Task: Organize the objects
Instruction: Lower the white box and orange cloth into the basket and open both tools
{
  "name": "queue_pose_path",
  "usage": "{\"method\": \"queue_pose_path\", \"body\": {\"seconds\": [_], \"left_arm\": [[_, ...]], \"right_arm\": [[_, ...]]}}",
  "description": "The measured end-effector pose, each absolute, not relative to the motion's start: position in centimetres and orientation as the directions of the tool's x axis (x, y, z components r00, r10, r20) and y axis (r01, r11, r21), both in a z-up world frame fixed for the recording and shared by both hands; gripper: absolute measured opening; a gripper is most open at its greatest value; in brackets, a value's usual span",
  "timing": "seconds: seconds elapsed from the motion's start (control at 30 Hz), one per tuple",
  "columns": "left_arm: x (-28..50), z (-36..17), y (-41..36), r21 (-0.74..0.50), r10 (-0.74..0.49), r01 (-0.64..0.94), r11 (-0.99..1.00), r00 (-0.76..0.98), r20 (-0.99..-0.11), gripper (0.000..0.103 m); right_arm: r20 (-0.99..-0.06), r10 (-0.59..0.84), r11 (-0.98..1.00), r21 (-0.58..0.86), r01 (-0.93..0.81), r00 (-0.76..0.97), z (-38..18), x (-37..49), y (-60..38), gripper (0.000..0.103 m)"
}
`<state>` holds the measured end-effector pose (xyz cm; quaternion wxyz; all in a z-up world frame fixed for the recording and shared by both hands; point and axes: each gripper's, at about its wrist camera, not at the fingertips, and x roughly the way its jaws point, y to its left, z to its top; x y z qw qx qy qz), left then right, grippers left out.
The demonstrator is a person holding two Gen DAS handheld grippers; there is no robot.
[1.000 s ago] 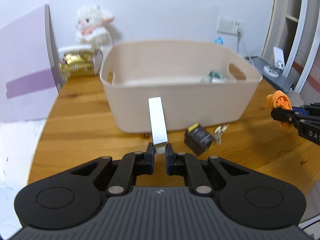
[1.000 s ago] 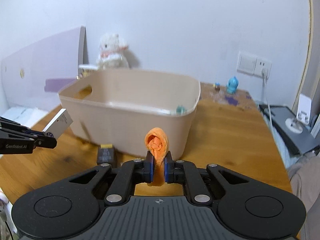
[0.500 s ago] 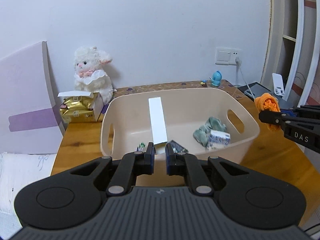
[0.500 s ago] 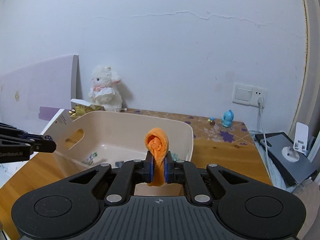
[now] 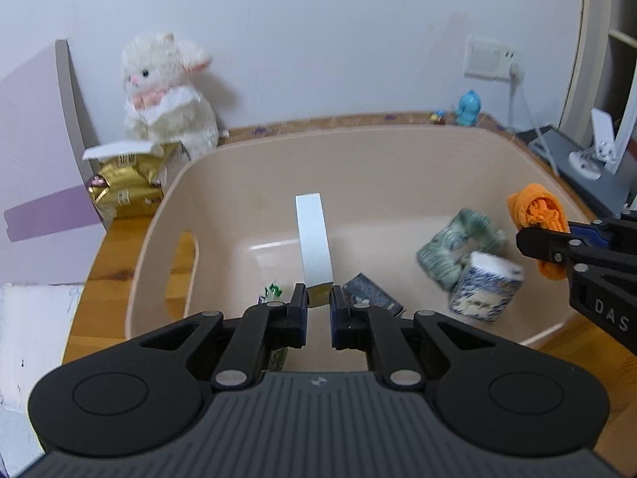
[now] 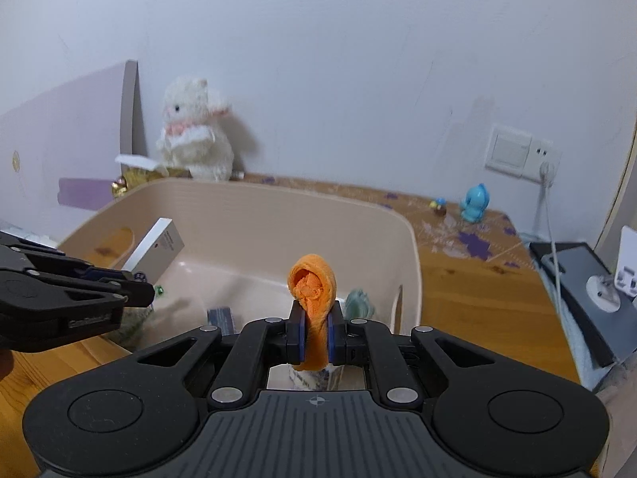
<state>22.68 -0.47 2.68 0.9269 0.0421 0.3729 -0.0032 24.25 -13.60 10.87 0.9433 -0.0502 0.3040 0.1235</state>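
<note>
Beige bin (image 5: 398, 147) holds several items; left tongs (image 5: 318, 312) grip a box (image 5: 314, 245), right tongs (image 6: 316, 336) a sock (image 6: 312, 286), both unreleased.

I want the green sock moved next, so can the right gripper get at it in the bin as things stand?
Probably not yet: the right gripper is shut on the orange sock. The green sock lies uncovered in the open bin, beside a patterned pack.

Occlusions and blur, both wrist views.
Print on white box (image 6: 153, 249) unreadable; blue-patterned cup (image 5: 483, 292) motion-blurred, mostly behind right gripper (image 6: 316, 336) in its view; green candy (image 5: 272, 290) partly behind left gripper (image 5: 318, 310).
</note>
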Motion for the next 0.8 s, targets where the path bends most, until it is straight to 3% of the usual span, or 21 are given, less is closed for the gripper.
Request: {"method": "queue_pose_path", "body": {"seconds": [0.17,0.2,0.3,0.37,0.4,0.43,0.8], "left_arm": [[23.5,1.7,-0.2,0.064,0.025,0.03,0.997,0.699,-0.715,0.014],[23.4,1.8,-0.2,0.062,0.024,0.03,0.998,0.698,-0.715,0.015],[22.9,2.2,0.0,0.058,0.024,0.025,0.998,0.702,-0.711,0.018],[22.5,2.7,0.2,0.04,0.018,0.015,0.999,0.707,-0.707,0.044],[22.1,3.1,0.3,0.035,0.021,0.005,0.999,0.717,-0.697,0.063],[21.6,3.6,0.2,0.035,0.027,-0.005,0.999,0.729,-0.684,0.073],[16.3,6.2,-0.4,0.075,0.055,-0.009,0.997,0.767,-0.64,0.08]], "right_arm": [[-0.611,0.196,0.963,-0.029,-0.269,0.767,10.0,24.5,-13.2,0.016],[-0.61,0.194,0.963,-0.031,-0.268,0.768,10.0,24.4,-13.2,0.027],[-0.596,0.205,0.964,-0.013,-0.265,0.776,10.5,23.9,-13.3,0.04],[-0.583,0.209,0.965,-0.005,-0.26,0.785,11.0,23.5,-13.4,0.052],[-0.575,0.208,0.966,-0.004,-0.258,0.791,11.3,23.3,-13.5,0.061],[-0.566,0.209,0.967,-0.004,-0.256,0.798,11.6,23.0,-13.6,0.064],[-0.518,0.22,0.97,0.028,-0.24,0.827,13.6,18.7,-15.8,0.092]]}}
